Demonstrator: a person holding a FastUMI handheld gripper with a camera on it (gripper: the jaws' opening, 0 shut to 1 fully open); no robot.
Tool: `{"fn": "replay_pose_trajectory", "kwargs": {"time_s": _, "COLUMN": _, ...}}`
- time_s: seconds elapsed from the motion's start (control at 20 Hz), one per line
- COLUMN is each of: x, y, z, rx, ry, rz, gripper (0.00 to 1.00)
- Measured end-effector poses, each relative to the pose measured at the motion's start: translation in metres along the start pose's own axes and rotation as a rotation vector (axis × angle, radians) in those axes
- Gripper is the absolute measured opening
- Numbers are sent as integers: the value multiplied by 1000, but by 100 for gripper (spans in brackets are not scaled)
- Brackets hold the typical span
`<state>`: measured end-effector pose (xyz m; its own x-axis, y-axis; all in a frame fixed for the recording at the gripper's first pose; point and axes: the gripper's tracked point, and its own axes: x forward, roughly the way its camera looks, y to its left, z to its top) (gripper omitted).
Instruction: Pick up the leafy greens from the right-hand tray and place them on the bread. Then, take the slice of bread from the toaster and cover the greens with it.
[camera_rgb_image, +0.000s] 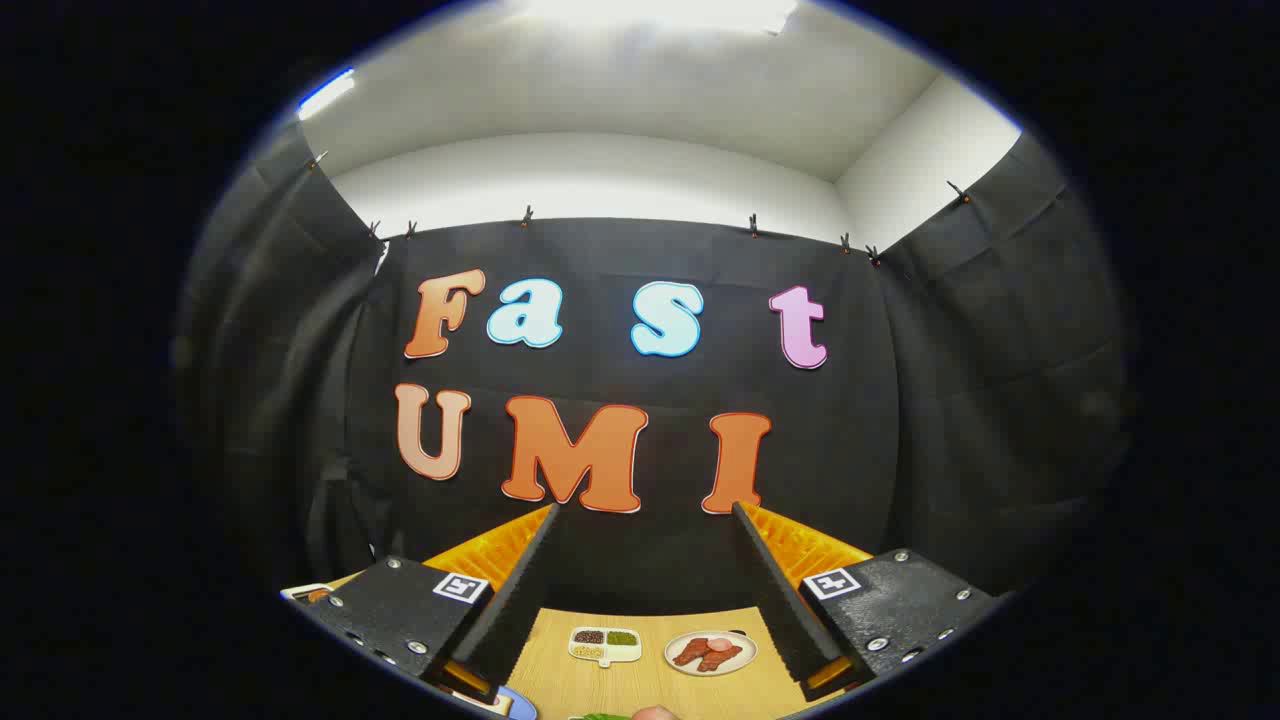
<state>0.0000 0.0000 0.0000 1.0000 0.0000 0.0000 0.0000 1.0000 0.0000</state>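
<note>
The leafy greens (603, 716) show as a thin green sliver on the wooden surface (650, 690); too little is visible to tell their shape or which way their long axis runs. They lie on the near side of the divided white tray (605, 645), between the fingers and below them. The gripper (645, 520) has its fingers spread wide apart, holding nothing. A plate of meat (711, 652) sits just beside the tray.

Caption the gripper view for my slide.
Open tool held high over a wooden table, divided dish and meat plate between its fingers.
</note>
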Motion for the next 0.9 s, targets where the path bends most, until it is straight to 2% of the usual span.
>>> {"fn": "replay_pose_trajectory", "kwargs": {"time_s": 0.2, "x": -3, "y": 25, "z": -1, "rx": 21, "ry": -23, "rz": 87, "gripper": 98}}
{"fn": "replay_pose_trajectory", "kwargs": {"time_s": 0.6, "x": 9, "y": 29, "z": 8, "rx": 42, "ry": -40, "rz": 88, "gripper": 98}}
{"fn": "replay_pose_trajectory", "kwargs": {"time_s": 0.9, "x": 15, "y": 30, "z": -5, "rx": 49, "ry": -11, "rz": 94, "gripper": 98}}
